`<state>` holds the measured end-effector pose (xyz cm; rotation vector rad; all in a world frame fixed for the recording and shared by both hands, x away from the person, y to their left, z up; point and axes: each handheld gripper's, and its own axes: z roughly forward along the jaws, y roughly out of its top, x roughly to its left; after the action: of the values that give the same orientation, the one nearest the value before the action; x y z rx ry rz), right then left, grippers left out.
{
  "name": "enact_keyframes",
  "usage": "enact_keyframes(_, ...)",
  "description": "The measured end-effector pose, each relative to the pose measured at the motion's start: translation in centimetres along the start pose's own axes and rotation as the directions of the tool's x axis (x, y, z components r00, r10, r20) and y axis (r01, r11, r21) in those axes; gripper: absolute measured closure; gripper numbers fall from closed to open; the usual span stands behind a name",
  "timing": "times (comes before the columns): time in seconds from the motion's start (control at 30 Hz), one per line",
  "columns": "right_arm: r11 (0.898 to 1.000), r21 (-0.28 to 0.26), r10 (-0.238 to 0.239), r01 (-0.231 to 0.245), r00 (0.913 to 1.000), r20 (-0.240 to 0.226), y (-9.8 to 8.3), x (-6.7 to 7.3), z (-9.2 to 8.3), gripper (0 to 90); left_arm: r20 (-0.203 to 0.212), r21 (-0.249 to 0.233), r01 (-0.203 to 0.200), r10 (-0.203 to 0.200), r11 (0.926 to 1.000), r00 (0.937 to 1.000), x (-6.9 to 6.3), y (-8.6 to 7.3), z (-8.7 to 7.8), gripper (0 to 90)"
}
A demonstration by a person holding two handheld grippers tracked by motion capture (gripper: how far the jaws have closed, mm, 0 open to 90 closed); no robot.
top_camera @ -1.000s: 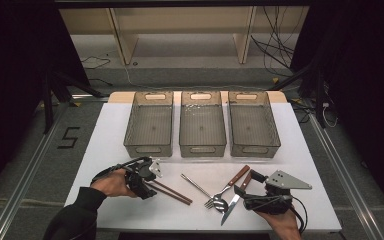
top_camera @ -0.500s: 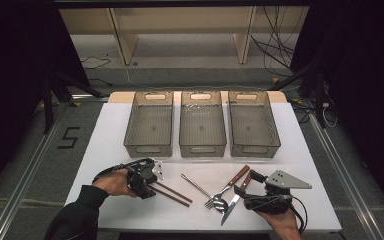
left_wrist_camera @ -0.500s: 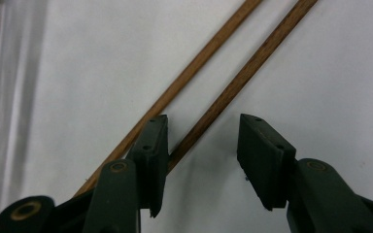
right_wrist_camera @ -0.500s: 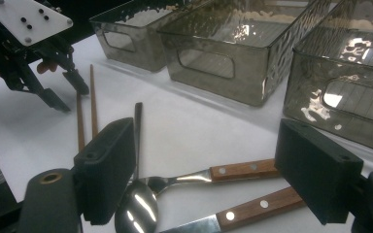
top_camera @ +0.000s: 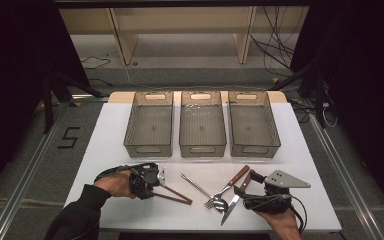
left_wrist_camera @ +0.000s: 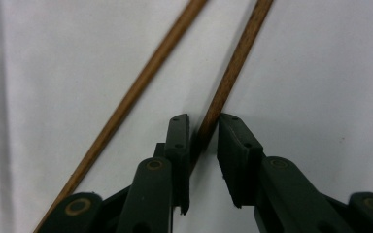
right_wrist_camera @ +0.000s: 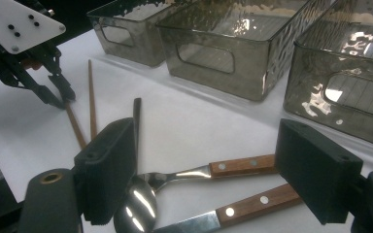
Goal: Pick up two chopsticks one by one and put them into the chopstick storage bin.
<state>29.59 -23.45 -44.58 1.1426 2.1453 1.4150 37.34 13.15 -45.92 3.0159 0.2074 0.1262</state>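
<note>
**Left jaws closing on one chopstick**

Closing is the one change since the earlier frames: the left gripper [top_camera: 161,181] has just been narrowing its jaws, with the hand itself barely shifting. The right gripper [top_camera: 240,193] has kept its place.

The white table [top_camera: 305,165] carries three smoky clear bins [top_camera: 149,148] in a row at the far side, all looking empty from the high view. Nearer the person lie the loose utensils.

In the right gripper view, the right gripper [right_wrist_camera: 206,145] hangs released, with its jaws spread wide above a fork [right_wrist_camera: 243,166], a knife [right_wrist_camera: 252,201] and a spoon [right_wrist_camera: 133,204]. It touches none of them.

Two wooden chopsticks lie at the near left of the table, just in front of the left bin and well apart from it. In the left gripper view, the right-hand chopstick [left_wrist_camera: 238,63] runs straight between the jaws of the left gripper [left_wrist_camera: 204,131]. One pad touches it and the other looks a sliver short, so the tool is not yet clenched on it. The other chopstick [left_wrist_camera: 141,82] lies free beside the jaws.

Judging from this, the pick is nearly made. A little more squeeze should seat the stick, and it looks set to go up alone, leaving its partner for a second pass.
</note>
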Motion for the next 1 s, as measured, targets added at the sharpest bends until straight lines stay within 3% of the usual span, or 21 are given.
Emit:
enact_keyframes(0.2,1.0,0.001,-0.004,0.004,1.0,0.002,-0.03,-0.1,0.05,23.8,-0.001,-0.001,-0.05,0.05,0.9987,0.9987,-0.2,-0.03,-0.02,77.9)
enact_keyframes(0.6,1.0,0.008,-0.002,0.002,1.0,0.003,-0.03,-0.13,0.1,23.8,0.013,-0.018,-0.11,0.11,0.9938,0.9939,-0.37,-0.28,-0.07,83.6)
enact_keyframes(0.83,1.0,0.011,0.0,0.0,1.0,0.004,-0.03,-0.15,0.08,23.8,0.02,-0.029,-0.098,0.098,0.9948,0.995,-0.25,-0.47,-0.12,84.3)
enact_keyframes(1.0,1.0,0.012,-0.001,0.001,1.0,0.005,-0.03,-0.17,0.1,23.8,0.011,-0.045,-0.062,0.063,0.997,0.998,-0.01,-0.76,-0.66,84.3)
